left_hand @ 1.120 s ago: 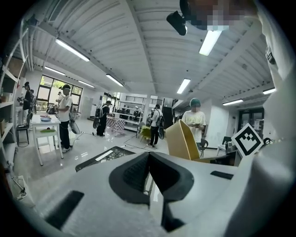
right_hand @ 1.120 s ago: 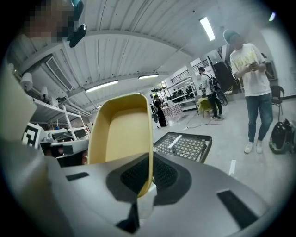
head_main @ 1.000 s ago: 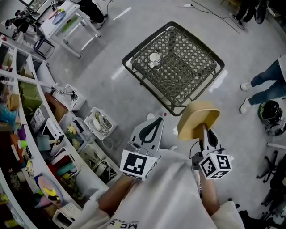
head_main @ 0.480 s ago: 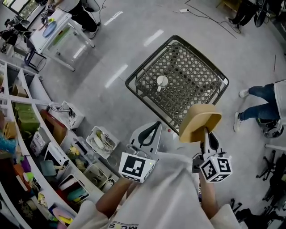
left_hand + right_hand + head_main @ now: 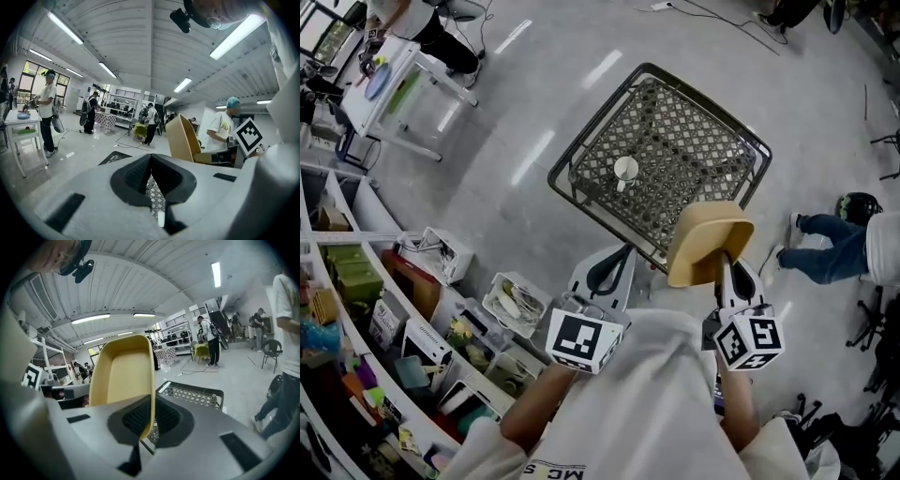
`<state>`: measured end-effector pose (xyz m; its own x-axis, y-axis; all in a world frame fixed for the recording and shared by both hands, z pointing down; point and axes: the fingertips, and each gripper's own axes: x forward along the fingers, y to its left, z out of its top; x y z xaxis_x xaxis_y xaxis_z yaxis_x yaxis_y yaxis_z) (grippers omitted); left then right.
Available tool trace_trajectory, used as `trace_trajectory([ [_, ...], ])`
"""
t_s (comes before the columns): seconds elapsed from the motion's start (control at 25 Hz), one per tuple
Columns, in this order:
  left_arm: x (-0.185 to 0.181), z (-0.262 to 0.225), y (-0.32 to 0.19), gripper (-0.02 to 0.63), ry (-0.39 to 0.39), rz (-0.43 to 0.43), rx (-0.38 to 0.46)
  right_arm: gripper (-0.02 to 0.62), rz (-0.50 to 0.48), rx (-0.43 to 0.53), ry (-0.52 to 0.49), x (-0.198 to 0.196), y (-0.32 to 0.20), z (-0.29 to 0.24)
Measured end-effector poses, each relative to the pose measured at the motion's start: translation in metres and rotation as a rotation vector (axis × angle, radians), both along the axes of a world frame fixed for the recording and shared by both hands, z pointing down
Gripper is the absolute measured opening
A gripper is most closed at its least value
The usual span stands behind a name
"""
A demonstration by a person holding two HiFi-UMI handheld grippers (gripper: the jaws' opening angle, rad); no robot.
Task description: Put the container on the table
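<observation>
A tan plastic container [image 5: 708,239] is tipped on edge in the air, and my right gripper [image 5: 725,261] is shut on its rim. In the right gripper view the container [image 5: 123,376] stands upright, its wall pinched between the jaws of the right gripper [image 5: 149,414]. It hangs over the near edge of a dark mesh table [image 5: 581,141], which carries a white cup [image 5: 625,171]. My left gripper [image 5: 623,253] is shut and holds nothing, just short of the table's near edge. From the left gripper view [image 5: 151,165] the container [image 5: 182,137] shows to the right.
Cluttered shelves [image 5: 356,309] and floor bins [image 5: 514,302] line the left. A white table [image 5: 389,89] stands at the far left. A person's legs [image 5: 834,255] and a dark helmet [image 5: 859,206] are on the floor at the right.
Both grippers and the container have come nearer to the mesh table, so the container now overlaps its near edge. The person at the right has walked on.
</observation>
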<state>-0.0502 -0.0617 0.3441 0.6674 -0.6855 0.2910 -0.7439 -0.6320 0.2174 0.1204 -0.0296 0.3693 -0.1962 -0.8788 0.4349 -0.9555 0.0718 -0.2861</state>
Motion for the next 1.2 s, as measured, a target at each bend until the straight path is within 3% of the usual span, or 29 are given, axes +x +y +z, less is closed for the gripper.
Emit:
trace_trajectory([
  [0.56,0.016,0.025,0.006,0.023,-0.04,0.034,-0.01,0.018,-0.031,-0.081,0.025,-0.008,-0.025,0.043],
  [0.92,0.022,0.044,-0.001,0.023,-0.024,0.003,-0.05,0.018,-0.041,-0.182,0.032,-0.007,-0.044,0.112],
  [1.2,0.023,0.065,-0.003,0.023,-0.063,0.021,-0.033,0.019,-0.035,-0.259,0.024,-0.002,-0.055,0.169],
])
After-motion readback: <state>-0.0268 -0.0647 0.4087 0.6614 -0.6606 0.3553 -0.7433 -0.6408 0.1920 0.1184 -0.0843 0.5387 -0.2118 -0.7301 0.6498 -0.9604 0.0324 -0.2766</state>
